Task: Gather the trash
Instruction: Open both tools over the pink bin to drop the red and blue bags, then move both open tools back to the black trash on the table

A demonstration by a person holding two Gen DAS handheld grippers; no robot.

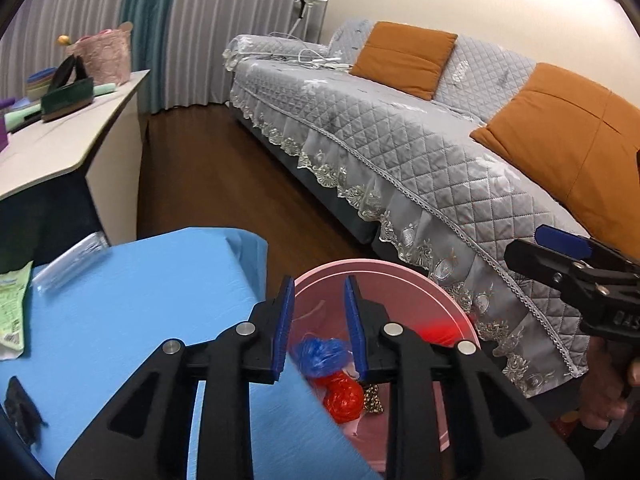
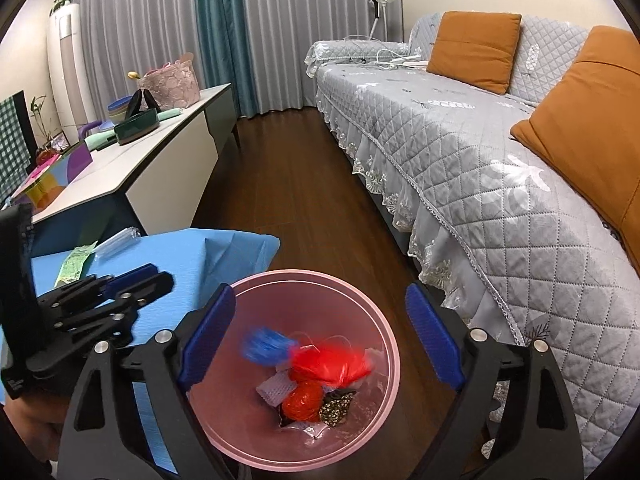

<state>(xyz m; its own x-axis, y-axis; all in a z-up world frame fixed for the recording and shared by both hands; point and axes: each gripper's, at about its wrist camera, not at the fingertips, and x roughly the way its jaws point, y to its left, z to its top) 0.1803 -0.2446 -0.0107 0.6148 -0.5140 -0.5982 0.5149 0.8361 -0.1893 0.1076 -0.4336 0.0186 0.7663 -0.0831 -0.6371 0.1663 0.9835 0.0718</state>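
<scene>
From my left wrist camera, my left tool (image 1: pixel 318 320) hangs over the near rim of the pink bin (image 1: pixel 460 308), its blue pads a little apart and gripping nothing. Between them, down in the bin, I see a crumpled blue bag (image 1: pixel 322 354), a red ball of plastic (image 1: pixel 343 397) and a dark speckled scrap (image 1: pixel 372 400). To the left is the desk under its blue cloth (image 1: pixel 132 300), with a green-and-white wrapper (image 1: pixel 12 312) whose print is too small to read, a clear plastic sleeve (image 1: pixel 72 262) and a black scrap (image 1: pixel 22 410). My right tool (image 1: pixel 560 252) enters from the right edge — raised letters on its body are cut off and I cannot read them.

From my right wrist camera, my right tool (image 2: pixel 320 332) stands wide open above the bin (image 2: pixel 394 360), empty. A blurred blue bag (image 2: pixel 266 344) and a blurred red bag (image 2: pixel 332 362) show above the bin's heap: a red ball (image 2: pixel 302 402), a pale mesh piece (image 2: pixel 276 388) and the speckled scrap (image 2: pixel 336 410). My left tool (image 2: pixel 154 278) shows at the left over the blue cloth (image 2: pixel 180 256), side-on, with the green wrapper (image 2: pixel 76 264) beyond it — no legible writing here.
</scene>
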